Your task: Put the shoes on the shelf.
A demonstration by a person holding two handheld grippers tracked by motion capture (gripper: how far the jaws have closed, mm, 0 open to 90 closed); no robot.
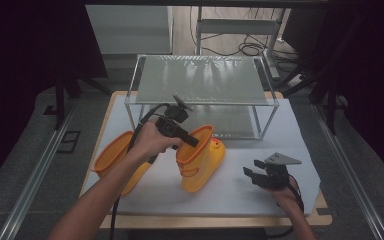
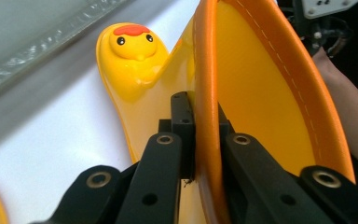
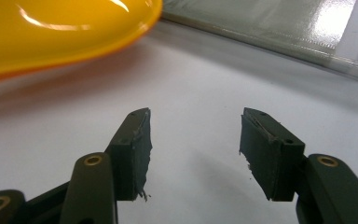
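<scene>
A yellow rubber boot (image 1: 200,160) with an orange rim and a duck face on its toe (image 2: 133,51) stands upright at the table's middle. My left gripper (image 1: 192,140) is shut on the boot's orange top rim (image 2: 205,112), one jaw outside the shaft and one inside. A second yellow boot (image 1: 112,157) lies on its side to the left, partly behind my left forearm. My right gripper (image 1: 252,174) rests low at the front right, open, with bare white table between its fingers (image 3: 135,149). The standing boot's sole (image 3: 65,32) shows ahead of it at the upper left.
A two-level rack with clear shelves (image 1: 200,82) on a metal frame stands at the back of the white table (image 1: 260,192). Its lower shelf edge (image 3: 284,32) runs close beyond the right gripper. Cables lie on the floor behind the rack.
</scene>
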